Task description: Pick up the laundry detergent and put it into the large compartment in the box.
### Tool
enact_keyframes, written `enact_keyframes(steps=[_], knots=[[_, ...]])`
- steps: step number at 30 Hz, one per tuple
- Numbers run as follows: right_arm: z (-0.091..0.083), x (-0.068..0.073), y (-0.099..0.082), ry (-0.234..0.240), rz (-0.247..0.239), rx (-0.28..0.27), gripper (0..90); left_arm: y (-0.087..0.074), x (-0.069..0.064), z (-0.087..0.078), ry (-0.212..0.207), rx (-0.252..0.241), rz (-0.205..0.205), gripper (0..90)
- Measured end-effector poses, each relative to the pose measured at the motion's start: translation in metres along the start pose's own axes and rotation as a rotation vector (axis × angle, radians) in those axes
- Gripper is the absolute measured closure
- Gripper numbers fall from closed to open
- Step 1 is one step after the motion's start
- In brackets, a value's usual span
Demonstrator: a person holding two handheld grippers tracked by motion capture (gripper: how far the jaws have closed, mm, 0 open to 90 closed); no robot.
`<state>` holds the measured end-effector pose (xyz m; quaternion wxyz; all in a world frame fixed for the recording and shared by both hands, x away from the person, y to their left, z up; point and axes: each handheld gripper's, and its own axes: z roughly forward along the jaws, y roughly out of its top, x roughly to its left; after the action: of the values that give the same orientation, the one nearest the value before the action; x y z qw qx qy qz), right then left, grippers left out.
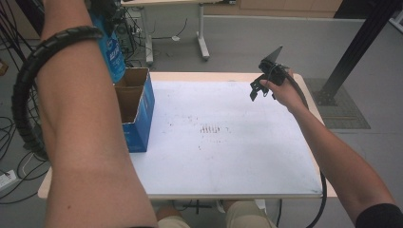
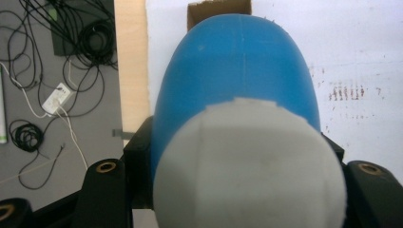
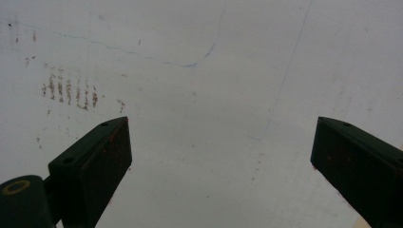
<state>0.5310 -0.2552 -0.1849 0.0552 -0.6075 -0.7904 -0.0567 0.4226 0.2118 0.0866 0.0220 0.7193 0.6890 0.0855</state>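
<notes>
Over the cardboard box (image 1: pixel 135 102) at the table's (image 1: pixel 237 156) left edge, left gripper (image 2: pixel 228 190) is raised, jaws clamped on a blue bottle (image 2: pixel 237 66) with a white cap (image 2: pixel 249 166). Bottle (image 1: pixel 111 57) hangs just above the box's open top, not touching it as far as I can see. Box exterior blue, inside brown. Right gripper (image 1: pixel 263 83) held in the right hand (image 1: pixel 285 90) above the far right part of the table, jaws spread wide, nothing between them; gripper view looks down on bare white tabletop with rusty smudges (image 3: pixel 69 92). Cables on the floor (image 2: pixel 57 57) to the left.
</notes>
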Motion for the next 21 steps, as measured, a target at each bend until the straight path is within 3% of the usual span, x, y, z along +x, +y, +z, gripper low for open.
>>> enact_keyframes(steps=[6,21], knots=[[0.000,0.000,0.000,-0.001,-0.001,-0.002,6.5,-0.003,0.008,0.017,-0.026,0.006,-0.011,38.4],[0.001,0.001,-0.002,-0.006,-0.002,0.000,6.5,-0.012,0.019,0.067,-0.046,0.025,-0.030,38.4]])
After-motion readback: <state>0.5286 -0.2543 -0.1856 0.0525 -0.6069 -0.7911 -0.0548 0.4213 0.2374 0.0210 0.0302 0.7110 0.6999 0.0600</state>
